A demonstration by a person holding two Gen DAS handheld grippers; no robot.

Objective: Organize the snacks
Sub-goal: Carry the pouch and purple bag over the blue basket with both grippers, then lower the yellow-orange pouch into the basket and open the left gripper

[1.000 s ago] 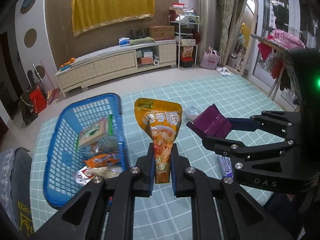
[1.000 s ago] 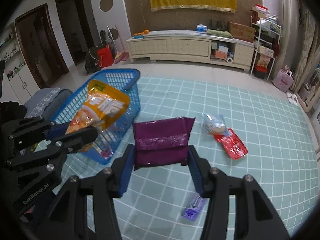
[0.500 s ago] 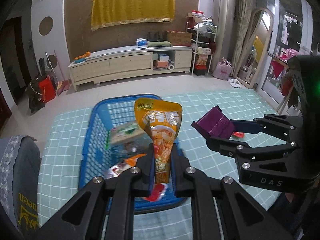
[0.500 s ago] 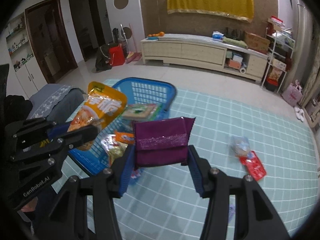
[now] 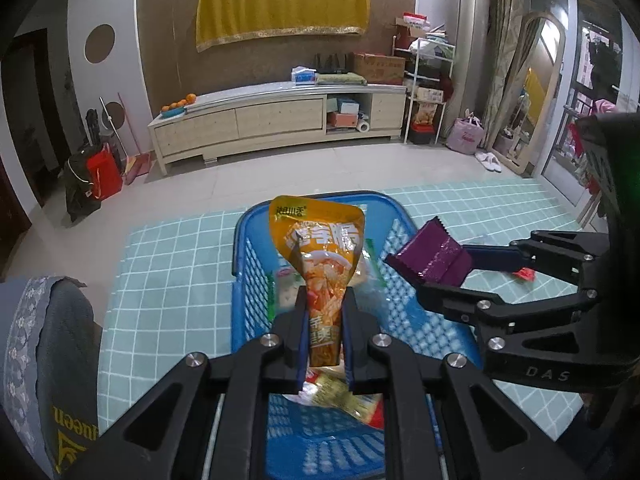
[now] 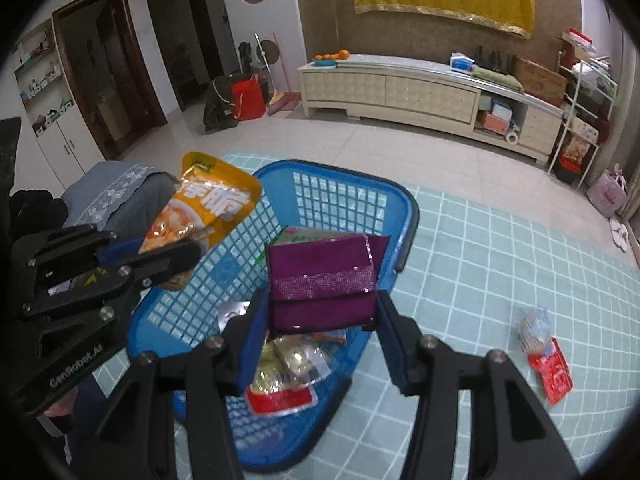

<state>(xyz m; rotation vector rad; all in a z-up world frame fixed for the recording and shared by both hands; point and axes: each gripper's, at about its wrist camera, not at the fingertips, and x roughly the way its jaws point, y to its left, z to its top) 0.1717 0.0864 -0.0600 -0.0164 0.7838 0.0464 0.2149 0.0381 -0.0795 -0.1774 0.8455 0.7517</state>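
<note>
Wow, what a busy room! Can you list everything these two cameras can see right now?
Basket: one, blue, on the mat.
Packets in basket: several, mixed colours.
Orange pouch: one, held above the basket.
Purple packet: one, held above the basket.
Red packet: one, on the mat at right.
Clear bag: one, touching the red packet.
Mat: one, teal checked, on the floor.
Cabinet: one, beige, by the wall.
Cloth: one, yellow, on the wall.
Left tongs: black, gripping the orange pouch.
Right tongs: black, gripping the purple packet.

My fingers (image 5: 301, 338) are black angular bars with blue pads, silver screws, and white lettering on the sides.
</note>
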